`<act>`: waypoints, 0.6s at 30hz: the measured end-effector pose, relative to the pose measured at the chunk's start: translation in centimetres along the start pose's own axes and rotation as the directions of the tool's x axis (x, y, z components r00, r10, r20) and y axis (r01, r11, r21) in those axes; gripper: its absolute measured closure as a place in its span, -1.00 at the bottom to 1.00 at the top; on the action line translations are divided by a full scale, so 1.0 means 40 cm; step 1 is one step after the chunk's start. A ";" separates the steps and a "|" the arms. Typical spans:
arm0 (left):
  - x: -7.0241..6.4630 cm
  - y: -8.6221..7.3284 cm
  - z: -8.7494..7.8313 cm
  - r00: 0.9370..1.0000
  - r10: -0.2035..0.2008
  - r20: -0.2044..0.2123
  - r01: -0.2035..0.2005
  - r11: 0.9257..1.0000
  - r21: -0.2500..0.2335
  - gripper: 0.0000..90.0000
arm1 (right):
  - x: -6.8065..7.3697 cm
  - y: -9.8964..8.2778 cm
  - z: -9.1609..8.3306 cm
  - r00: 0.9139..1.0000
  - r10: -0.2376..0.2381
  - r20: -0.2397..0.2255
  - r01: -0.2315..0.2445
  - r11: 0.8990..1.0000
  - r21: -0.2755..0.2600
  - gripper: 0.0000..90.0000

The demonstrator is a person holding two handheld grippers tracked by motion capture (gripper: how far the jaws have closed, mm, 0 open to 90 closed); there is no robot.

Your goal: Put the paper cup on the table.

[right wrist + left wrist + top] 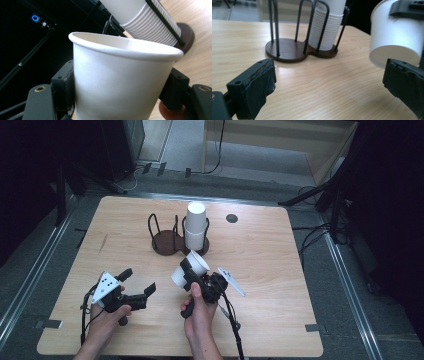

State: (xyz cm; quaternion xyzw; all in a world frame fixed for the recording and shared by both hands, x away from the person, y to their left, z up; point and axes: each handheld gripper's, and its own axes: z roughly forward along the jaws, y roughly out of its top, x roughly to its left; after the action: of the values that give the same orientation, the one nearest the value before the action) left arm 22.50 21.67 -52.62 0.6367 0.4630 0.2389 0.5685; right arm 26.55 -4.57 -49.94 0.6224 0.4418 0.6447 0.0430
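A white paper cup [190, 268] is clamped between the jaws of the right gripper [192, 272] and held tilted above the pale wooden table [260, 285]. To its left, the left gripper [137, 282] is spread wide with nothing between its jaws. Beyond both, a dark wire cup rack [172, 239] with a stack of white cups [195, 226] is seen. Grey floor [30, 270] surrounds the table.

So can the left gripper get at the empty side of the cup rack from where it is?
Probably yes. The left gripper is open with nothing in its jaws, and bare table lies between it and the rack. The held cup sits off to the right.
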 end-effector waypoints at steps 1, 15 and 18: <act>0.003 -0.001 -0.001 1.000 0.005 -0.005 -0.005 1.000 0.005 -1.00 | 0.001 0.000 0.000 1.000 -0.015 0.003 0.015 1.000 -0.002 -0.39; 0.061 -0.034 -0.016 0.997 0.082 -0.017 -0.079 0.991 0.106 -1.00 | 0.005 -0.008 0.000 0.960 -0.276 0.037 0.278 0.957 -0.085 -0.39; 0.073 -0.049 -0.013 0.998 0.065 -0.025 -0.062 0.992 0.111 -1.00 | 0.003 -0.011 0.001 0.938 -0.343 0.050 0.347 0.933 -0.097 -0.39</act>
State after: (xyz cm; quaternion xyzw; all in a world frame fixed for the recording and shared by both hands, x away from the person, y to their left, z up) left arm 22.78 24.30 -54.99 0.6781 0.4630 0.2400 0.5178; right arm 26.34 -4.22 -50.11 0.5424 0.5091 0.6393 0.1949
